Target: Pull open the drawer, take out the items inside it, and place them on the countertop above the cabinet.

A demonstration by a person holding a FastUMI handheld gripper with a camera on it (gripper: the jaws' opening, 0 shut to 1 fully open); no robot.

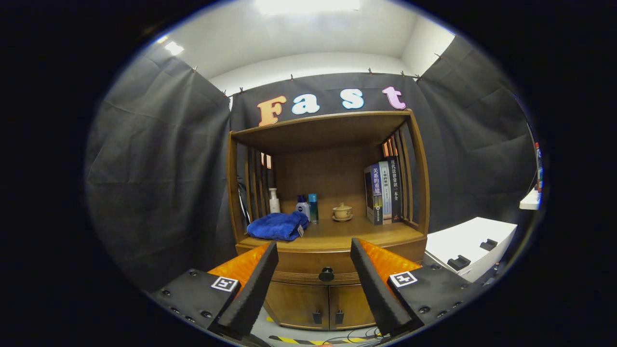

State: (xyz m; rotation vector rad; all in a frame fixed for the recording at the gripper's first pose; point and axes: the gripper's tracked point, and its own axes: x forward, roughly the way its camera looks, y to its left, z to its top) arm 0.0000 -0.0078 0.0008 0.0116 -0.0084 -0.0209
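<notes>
1. Black cloth walls surround a wooden cabinet whose countertop holds a blue towel, bottles, a small teapot and books.
2. Its drawer sits closed under the countertop.
3. The gripper has its fingers spread apart, holding nothing.
4. The drawer's knob lies ahead, between the fingers, not yet touched.
5. Best approach, I judge: advance straight, centre the knob, close, then pull level.

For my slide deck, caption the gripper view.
Open tool faces the closed drawer's knob, well short of it; blue towel on the countertop above.
</notes>
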